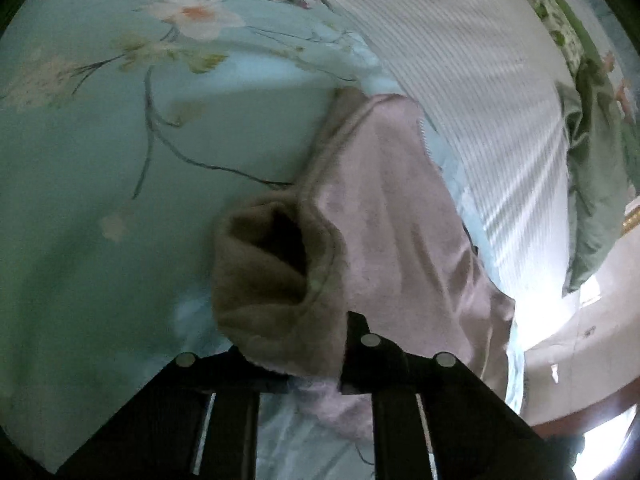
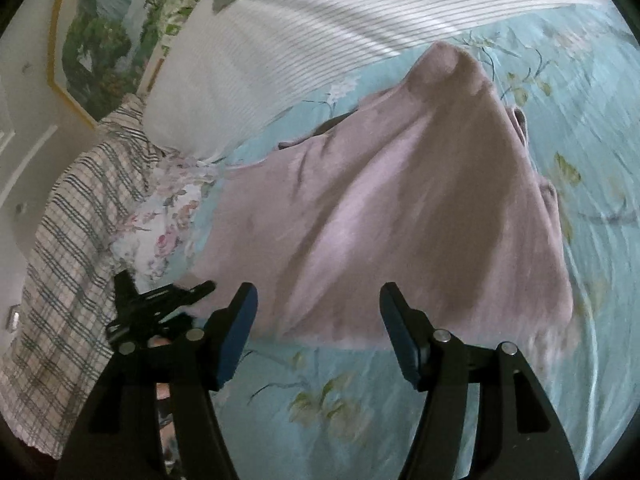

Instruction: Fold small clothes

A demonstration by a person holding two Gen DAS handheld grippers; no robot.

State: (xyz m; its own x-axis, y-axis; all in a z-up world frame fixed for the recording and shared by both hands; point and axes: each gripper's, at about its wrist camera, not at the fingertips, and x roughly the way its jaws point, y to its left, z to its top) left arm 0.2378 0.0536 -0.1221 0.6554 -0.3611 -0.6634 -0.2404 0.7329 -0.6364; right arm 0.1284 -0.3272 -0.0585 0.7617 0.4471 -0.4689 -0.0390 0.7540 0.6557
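A small pink fleece garment (image 2: pixel 380 200) lies spread on a light blue floral bedsheet (image 2: pixel 580 320). In the left wrist view the same pink garment (image 1: pixel 400 208) is lifted, its brownish fleece cuff (image 1: pixel 276 276) bunched right at the jaws. My left gripper (image 1: pixel 308 364) is shut on that edge of the garment. My right gripper (image 2: pixel 318 320) is open and empty, its blue pads (image 2: pixel 236 340) just short of the garment's near hem, above the sheet. The other gripper (image 2: pixel 160 304) shows at the garment's left edge.
A white striped pillow (image 2: pixel 320 32) lies beyond the garment. A plaid cloth (image 2: pixel 68 260) and a floral cloth (image 2: pixel 168 216) lie to the left. A green cloth (image 1: pixel 592 200) lies at the bed's edge. A framed picture (image 2: pixel 104 32) hangs on the wall.
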